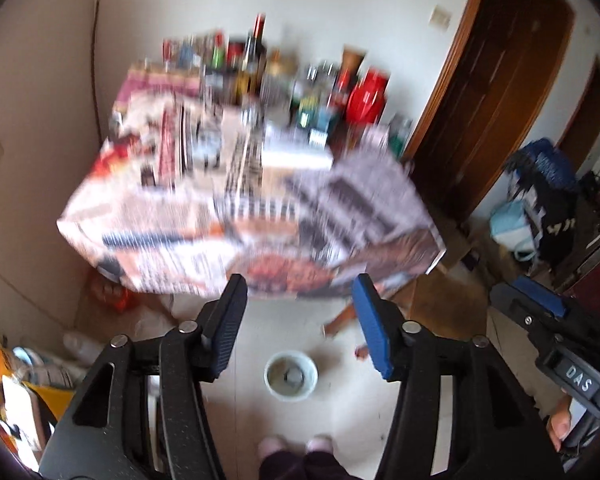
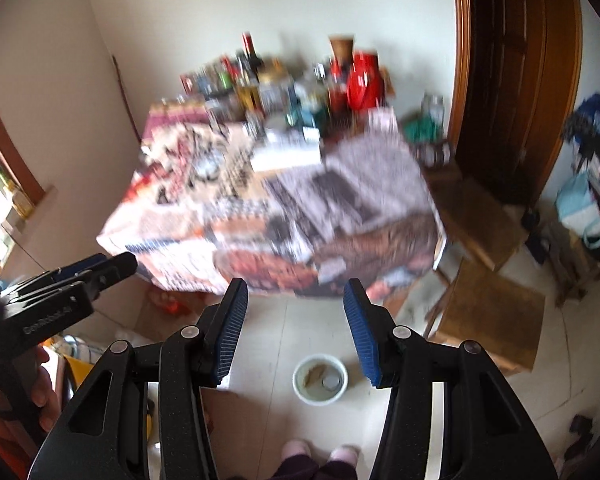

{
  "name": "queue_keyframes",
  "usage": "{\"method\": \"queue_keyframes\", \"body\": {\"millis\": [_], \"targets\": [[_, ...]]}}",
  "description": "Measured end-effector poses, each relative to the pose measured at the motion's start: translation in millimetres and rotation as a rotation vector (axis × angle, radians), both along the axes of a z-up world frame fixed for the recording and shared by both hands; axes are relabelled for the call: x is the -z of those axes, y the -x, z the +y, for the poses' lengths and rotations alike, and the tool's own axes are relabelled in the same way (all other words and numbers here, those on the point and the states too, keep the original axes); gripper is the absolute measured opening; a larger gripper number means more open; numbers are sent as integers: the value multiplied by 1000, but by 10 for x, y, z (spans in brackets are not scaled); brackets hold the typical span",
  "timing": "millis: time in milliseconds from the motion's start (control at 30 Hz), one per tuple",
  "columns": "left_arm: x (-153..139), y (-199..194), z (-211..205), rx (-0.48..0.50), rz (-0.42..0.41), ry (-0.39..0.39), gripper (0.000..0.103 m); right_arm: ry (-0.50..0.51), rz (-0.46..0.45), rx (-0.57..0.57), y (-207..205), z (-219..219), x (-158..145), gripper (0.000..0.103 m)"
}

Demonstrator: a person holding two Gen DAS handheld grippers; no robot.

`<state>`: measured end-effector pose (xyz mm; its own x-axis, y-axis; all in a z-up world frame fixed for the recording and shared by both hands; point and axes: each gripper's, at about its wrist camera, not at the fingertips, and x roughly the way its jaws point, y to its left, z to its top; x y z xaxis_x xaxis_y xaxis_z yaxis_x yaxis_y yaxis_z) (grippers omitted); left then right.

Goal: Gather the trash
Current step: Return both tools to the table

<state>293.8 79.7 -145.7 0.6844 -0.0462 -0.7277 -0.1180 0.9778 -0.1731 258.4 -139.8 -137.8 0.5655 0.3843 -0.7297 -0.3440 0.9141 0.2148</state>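
Both views are motion-blurred. A table (image 1: 240, 216) covered in newspapers stands ahead; it also shows in the right wrist view (image 2: 272, 216). Bottles and jars (image 1: 260, 76) crowd its far side, and a white box (image 1: 296, 152) lies near the middle. A small white bin (image 1: 291, 376) sits on the tiled floor below, also seen in the right wrist view (image 2: 320, 380), with some scraps inside. My left gripper (image 1: 300, 328) is open and empty, held above the floor in front of the table. My right gripper (image 2: 294, 328) is open and empty at about the same height.
A red container (image 1: 366, 100) stands at the table's back right. A brown wooden door (image 2: 512, 80) is on the right. Low wooden stools (image 2: 492, 312) stand right of the table. Bags (image 1: 540, 200) pile at far right. Clutter (image 1: 28, 368) lies on the floor at left.
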Motion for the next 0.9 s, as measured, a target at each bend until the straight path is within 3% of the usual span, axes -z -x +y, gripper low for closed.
{"method": "queue_keyframes", "body": {"millis": [167,367,467,533,700,900], "targets": [[-522,210,77,19,-121,-56,61,-24,-156,38,148,-2,-519,47],[-846,305,199,3,-214,-62,78,-57,-318,99,219,-43,-868,79],[-936,273,221,-7,-250,-71,89,-69,-336,110,143,-53,-940,88],[-970,217,232,-16,-269,-80,92,-69,-344,119,65,-61,-958,88],[-954,-49,252,-32,-269,-76,93,-68,-345,126,-204,-87,-924,88],[-908,-630,178,-78,-256,-87,93,-65,-350,88,-708,-143,-896,88]]}}
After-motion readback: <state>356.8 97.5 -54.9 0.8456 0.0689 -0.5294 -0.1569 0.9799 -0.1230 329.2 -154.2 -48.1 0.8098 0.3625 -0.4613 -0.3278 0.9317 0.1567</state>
